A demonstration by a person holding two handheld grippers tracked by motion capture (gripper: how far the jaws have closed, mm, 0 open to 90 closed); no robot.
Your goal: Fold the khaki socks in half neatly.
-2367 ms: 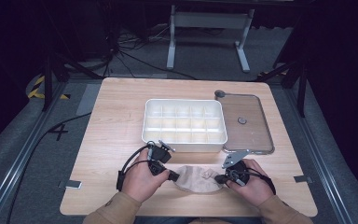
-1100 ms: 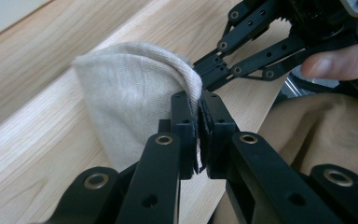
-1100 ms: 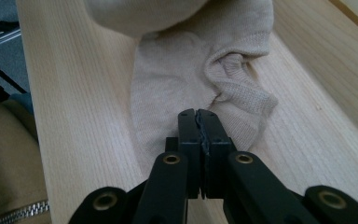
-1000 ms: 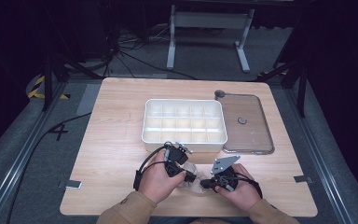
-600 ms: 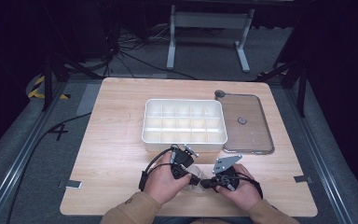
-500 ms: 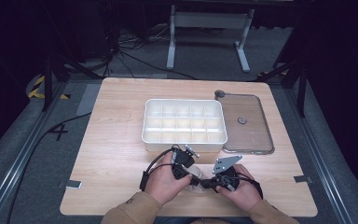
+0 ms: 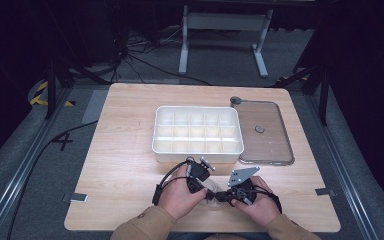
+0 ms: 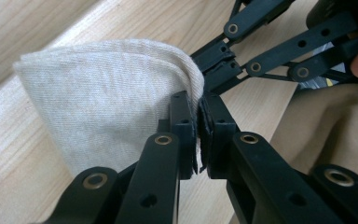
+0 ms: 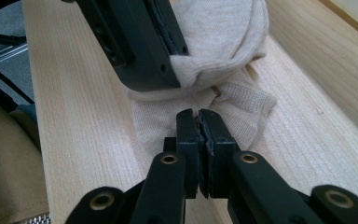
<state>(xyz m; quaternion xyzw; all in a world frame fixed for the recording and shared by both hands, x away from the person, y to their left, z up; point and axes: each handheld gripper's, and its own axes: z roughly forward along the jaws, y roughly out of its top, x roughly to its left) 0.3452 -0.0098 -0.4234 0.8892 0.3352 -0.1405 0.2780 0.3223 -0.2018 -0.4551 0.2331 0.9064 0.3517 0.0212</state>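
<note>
The left gripper (image 8: 198, 100), clamped on the sock (image 8: 102, 93), has carried that end to the right over the rest at the near edge of the table (image 7: 130, 150), while the right gripper (image 9: 198, 114), jaws together on the other end, stayed, so the fold seems almost done.

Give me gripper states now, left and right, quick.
Left gripper: shut on the folded edge of the beige sock.
Right gripper: jaws together, just easing apart; sock lies right at the tips, a grip cannot be told.

Beige sock (image 8: 107, 107) matt ribbed knit; table (image 7: 125, 150) pale wood.
</note>
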